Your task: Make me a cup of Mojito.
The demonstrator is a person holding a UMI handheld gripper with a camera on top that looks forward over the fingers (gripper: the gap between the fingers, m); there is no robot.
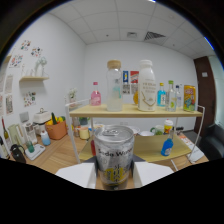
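A silver aluminium can labelled "Soda Water", with a yellow band lower down (114,156), stands upright between the two white fingers (76,176), which close against its sides and grip it. The gripper (114,181) holds it up in front of a light wooden two-level shelf with a white frame (90,112). On the shelf's upper board stand a clear glass bottle with a cork stopper (114,86), a white milky bottle with a white cap (145,86), a pink bottle (95,95) and a yellow box (189,98). A blue bottle (167,147) lies on the lower board. To one side, on the wooden surface (56,150), sits an orange basket (56,130).
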